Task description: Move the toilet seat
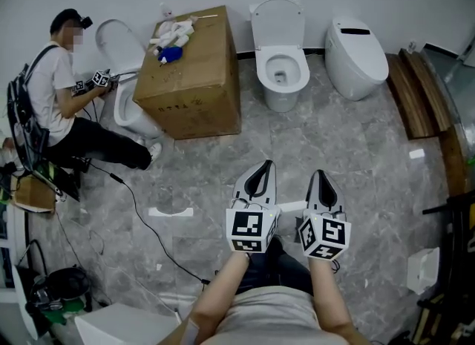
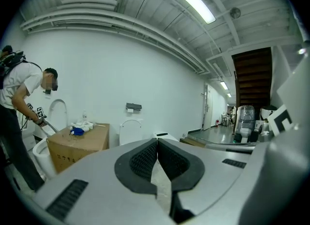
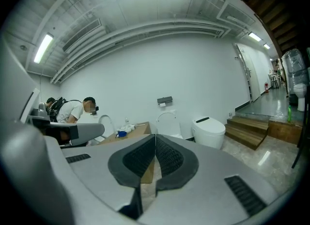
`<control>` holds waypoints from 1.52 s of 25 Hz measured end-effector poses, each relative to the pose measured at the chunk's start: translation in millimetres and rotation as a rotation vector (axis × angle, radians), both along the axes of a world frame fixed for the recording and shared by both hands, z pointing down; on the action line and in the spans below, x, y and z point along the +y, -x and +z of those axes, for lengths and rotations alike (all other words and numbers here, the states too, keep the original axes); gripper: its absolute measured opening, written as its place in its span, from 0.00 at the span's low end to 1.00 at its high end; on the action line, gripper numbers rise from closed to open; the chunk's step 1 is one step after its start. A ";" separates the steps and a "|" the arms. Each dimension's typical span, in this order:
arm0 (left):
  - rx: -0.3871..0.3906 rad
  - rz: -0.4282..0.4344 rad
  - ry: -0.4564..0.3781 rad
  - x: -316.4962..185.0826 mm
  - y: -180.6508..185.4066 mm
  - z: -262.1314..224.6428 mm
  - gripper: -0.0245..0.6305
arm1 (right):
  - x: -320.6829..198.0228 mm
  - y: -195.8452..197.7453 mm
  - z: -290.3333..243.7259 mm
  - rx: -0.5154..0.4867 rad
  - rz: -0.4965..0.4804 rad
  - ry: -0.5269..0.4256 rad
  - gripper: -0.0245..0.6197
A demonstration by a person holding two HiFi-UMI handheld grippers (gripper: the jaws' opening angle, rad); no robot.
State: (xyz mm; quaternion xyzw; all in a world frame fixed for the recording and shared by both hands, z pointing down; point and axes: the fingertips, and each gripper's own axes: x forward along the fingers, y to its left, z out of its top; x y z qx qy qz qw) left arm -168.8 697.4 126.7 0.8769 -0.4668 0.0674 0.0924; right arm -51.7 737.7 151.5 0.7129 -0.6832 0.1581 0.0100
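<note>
Left gripper (image 1: pixel 266 168) and right gripper (image 1: pixel 320 175), lower centre, both clenched on nothing. Toilet (image 1: pixel 280 76), upper centre, well apart. Arriving still clenched would likely nudge, not catch, its seat.

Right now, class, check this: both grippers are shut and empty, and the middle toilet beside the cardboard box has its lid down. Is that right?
Not quite. The middle toilet beside the cardboard box has its lid up, not down, as the head view shows. The rest stands: the left gripper and the right gripper are both shut and empty.
</note>
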 end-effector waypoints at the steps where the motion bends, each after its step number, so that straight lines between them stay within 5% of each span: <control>1: 0.000 -0.002 0.004 -1.4 0.8 0.9 0.06 | -1.7 1.4 1.0 -0.003 -0.003 0.002 0.06; 13: 0.012 0.031 0.021 -53.4 -17.8 11.9 0.06 | -46.2 -12.4 10.4 0.006 0.019 0.022 0.06; 38: 0.015 0.065 0.074 -252.6 -11.5 30.5 0.06 | -248.3 -8.4 25.9 0.006 0.070 0.068 0.07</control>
